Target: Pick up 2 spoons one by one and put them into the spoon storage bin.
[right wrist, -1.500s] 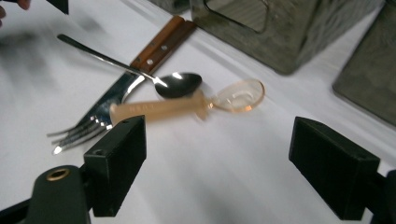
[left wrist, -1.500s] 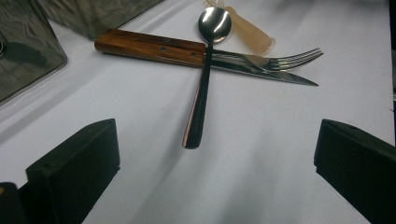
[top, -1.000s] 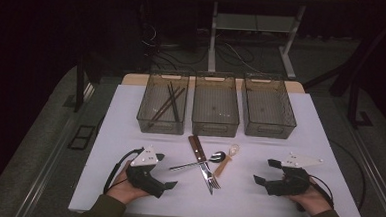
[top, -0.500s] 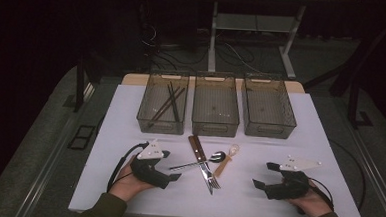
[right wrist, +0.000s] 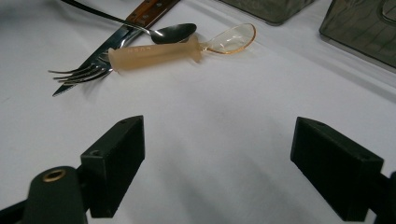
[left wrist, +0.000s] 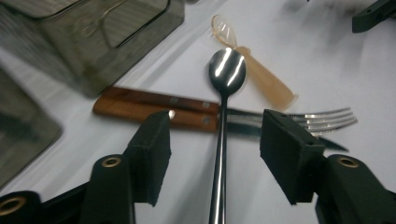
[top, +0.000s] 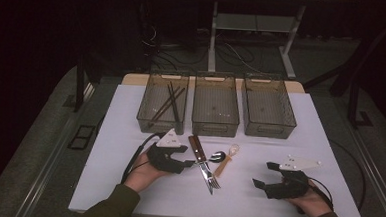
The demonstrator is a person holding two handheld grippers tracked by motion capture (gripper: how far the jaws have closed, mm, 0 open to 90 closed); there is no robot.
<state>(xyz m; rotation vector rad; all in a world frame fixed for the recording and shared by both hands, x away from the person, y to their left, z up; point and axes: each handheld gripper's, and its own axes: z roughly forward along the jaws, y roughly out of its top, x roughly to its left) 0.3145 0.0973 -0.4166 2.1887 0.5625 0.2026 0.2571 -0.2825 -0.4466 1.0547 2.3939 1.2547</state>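
Observation:
A metal spoon (left wrist: 224, 88) lies across a wooden-handled knife (left wrist: 154, 106) and a fork (left wrist: 327, 120) in the middle of the white table. An amber plastic spoon (left wrist: 261, 77) lies just beyond them. My left gripper (left wrist: 217, 140) straddles the metal spoon's handle. Its jaws have just been closing, and a gap still shows between each pad and the handle. In the high view the left gripper (top: 188, 161) reaches the cutlery from the left. My right gripper (top: 262, 174) rests at the front right, open with nothing between its jaws (right wrist: 217, 140).
Three grey bins stand in a row at the back. The left bin (top: 145, 117) holds several dark chopsticks, while the middle bin (top: 215, 125) and the right bin (top: 270, 128) look bare. Bare white tabletop (top: 279, 153) lies between the cutlery and my right gripper.
My left gripper has moved right to the cutlery, and its jaws have narrowed around the metal spoon's handle. The right gripper has stayed put.

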